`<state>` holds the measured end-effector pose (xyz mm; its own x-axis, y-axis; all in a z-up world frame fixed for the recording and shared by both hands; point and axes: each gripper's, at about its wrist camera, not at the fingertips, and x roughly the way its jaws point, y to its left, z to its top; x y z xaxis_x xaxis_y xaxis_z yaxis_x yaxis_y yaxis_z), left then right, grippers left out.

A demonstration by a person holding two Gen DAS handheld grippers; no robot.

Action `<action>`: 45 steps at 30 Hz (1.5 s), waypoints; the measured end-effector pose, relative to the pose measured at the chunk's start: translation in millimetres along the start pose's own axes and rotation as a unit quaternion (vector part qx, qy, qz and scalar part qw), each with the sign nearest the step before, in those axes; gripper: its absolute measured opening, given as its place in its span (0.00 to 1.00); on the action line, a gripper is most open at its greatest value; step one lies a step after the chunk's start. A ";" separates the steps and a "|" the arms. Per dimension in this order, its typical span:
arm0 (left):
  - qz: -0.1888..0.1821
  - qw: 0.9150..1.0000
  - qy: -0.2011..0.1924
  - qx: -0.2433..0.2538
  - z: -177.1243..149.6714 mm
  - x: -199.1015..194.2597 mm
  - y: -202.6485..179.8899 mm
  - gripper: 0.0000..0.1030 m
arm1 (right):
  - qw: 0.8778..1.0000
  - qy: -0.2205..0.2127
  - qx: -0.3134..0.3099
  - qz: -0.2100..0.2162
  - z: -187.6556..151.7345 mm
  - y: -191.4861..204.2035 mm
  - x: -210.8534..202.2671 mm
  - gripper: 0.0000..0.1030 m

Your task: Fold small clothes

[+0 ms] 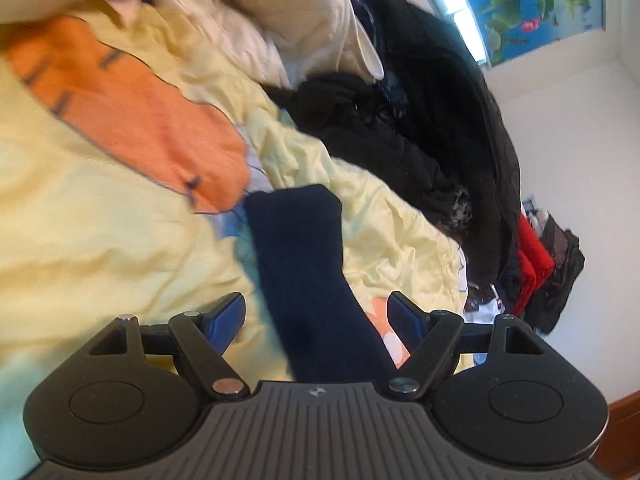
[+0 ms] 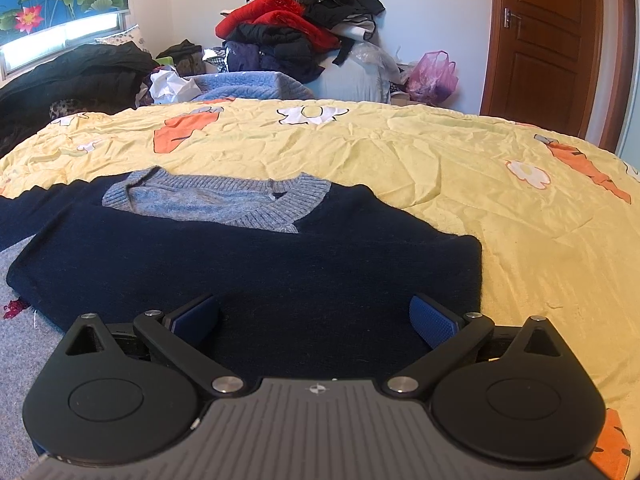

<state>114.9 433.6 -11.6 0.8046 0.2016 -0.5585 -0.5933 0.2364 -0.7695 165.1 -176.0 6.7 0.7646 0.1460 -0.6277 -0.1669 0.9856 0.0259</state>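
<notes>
Lying flat on the bed, nearest the right gripper point(image 2: 314, 318), is the navy knitted sweater with grey ribbed V-neck point(image 2: 248, 264). That gripper's jaws stand wide apart over the sweater's near hem, with nothing pressed between the pads. The right sleeve looks already turned in, giving a straight right edge; a grey panel shows at the near left.

In the left wrist view, the left gripper point(image 1: 318, 314) also has its jaws apart; a navy sleeve point(image 1: 300, 256) runs between them toward the far side, but the pads do not press on it. The picture is blurred, so finer contact cannot be judged.

Assessment: the knit is soft, light and limp, with no stiffness; it will drape and stretch if lifted by one point. It should grip well, not slip. Best hold appears to be a double layer at the hem corners or the sleeve cuff.

Beyond lies the crumpled yellow carrot-print bedsheet point(image 2: 400, 152), then a pile of dark and red clothes point(image 2: 296, 28) by the far wall.
</notes>
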 end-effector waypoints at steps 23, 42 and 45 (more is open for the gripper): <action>0.032 0.979 -0.073 0.187 -26.9 -6.2 -98.7 0.07 | 1.000 -0.006 0.016 0.012 -0.2 -4.4 -0.8 1.00; -0.147 0.810 0.098 0.559 -406.3 -50.4 -169.2 0.08 | 0.998 -0.015 0.043 0.033 -0.9 -13.2 -4.0 1.00; -0.144 0.803 0.086 0.572 -414.0 -51.5 -161.9 0.08 | 0.998 -0.016 0.043 0.034 -1.4 -13.1 -4.4 1.00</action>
<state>179.1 -8.5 13.5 0.8454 -0.1283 -0.5185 0.0635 0.9880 -0.1409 163.1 -189.7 8.0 0.7733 0.2132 -0.5971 -0.1649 0.9770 0.1352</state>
